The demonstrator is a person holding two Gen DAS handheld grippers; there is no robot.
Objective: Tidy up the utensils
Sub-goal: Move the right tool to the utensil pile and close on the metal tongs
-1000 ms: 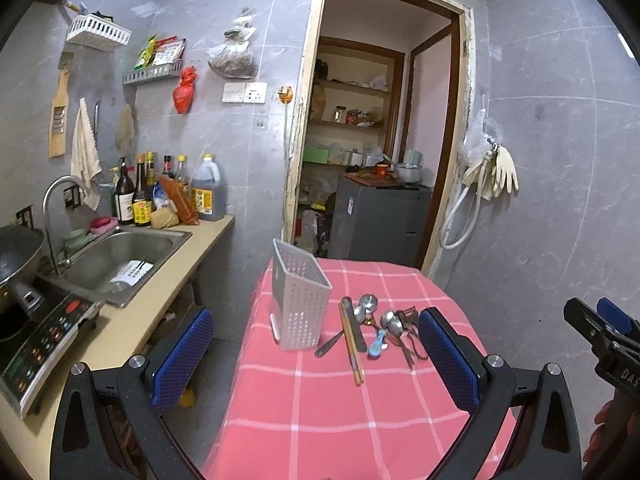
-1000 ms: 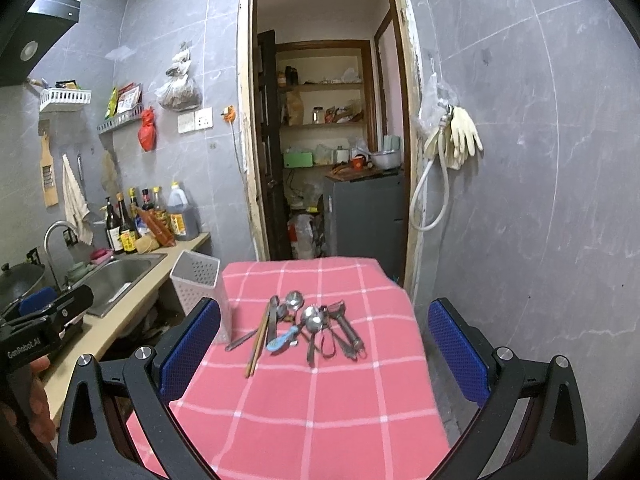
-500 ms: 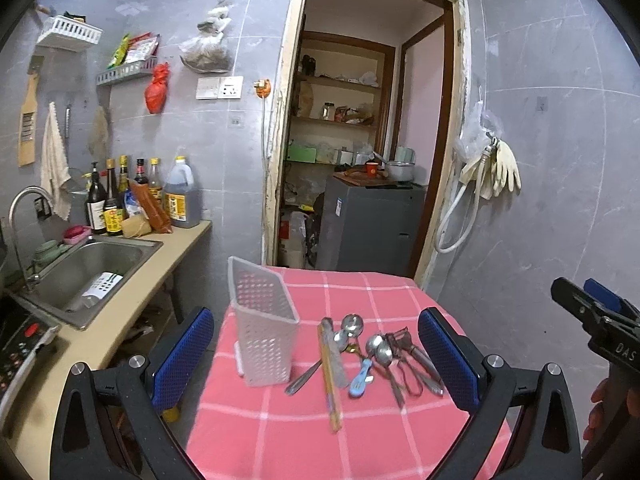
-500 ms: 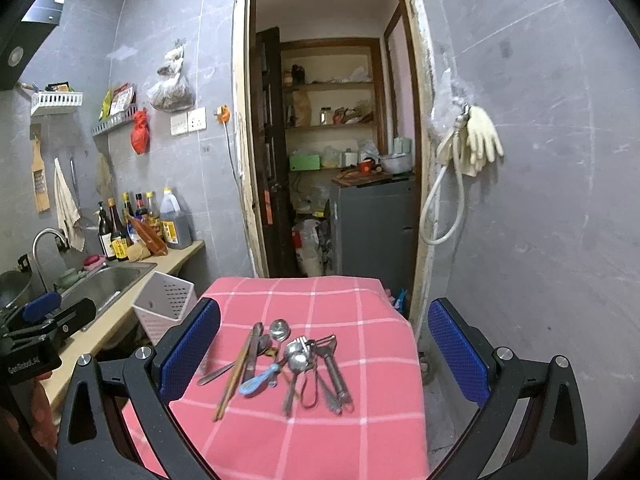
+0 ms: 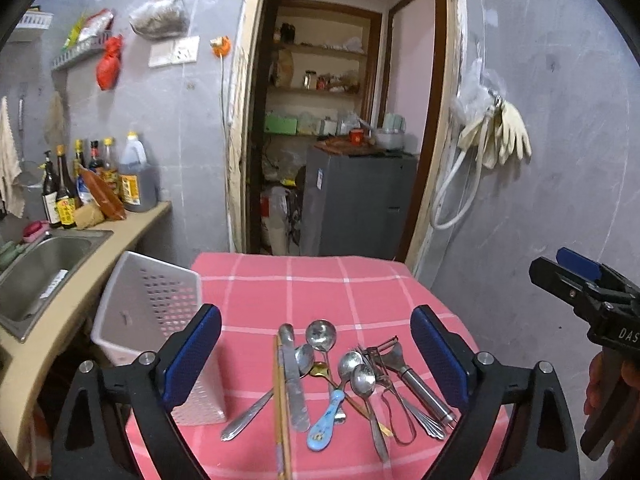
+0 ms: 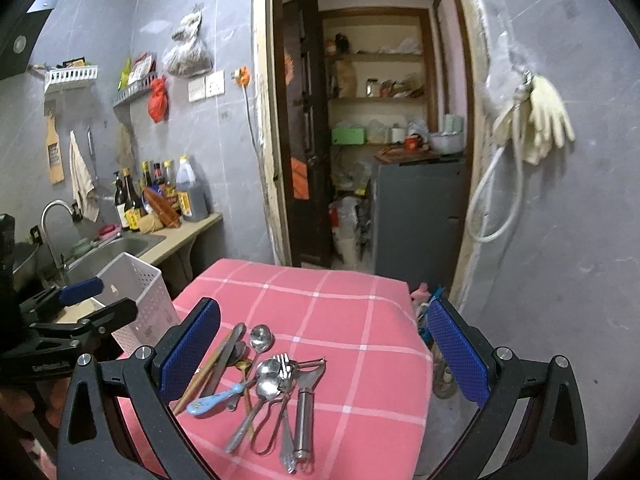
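Observation:
A pile of utensils lies on a small table with a pink checked cloth [image 5: 304, 284]: metal spoons [image 5: 320, 334], a table knife [image 5: 291, 376], wooden chopsticks [image 5: 281, 408], a blue-handled spoon [image 5: 325, 420], a peeler [image 5: 416, 380] and a fork. A white perforated holder [image 5: 148, 320] stands at the table's left edge, empty as far as I see. My left gripper [image 5: 316, 356] is open above the pile. My right gripper [image 6: 324, 352] is open over the pile [image 6: 268, 384] from the right; the holder [image 6: 136, 304] is at its left.
A counter with a steel sink [image 5: 36, 272] and bottles [image 5: 96, 184] runs along the left. An open doorway [image 5: 340, 140] with a grey cabinet lies behind the table. Rubber gloves [image 5: 500, 136] and a hose hang on the right wall.
Both grippers have moved forward and down toward the table. The utensil pile and holder now look nearer and larger. Both stay open and empty.

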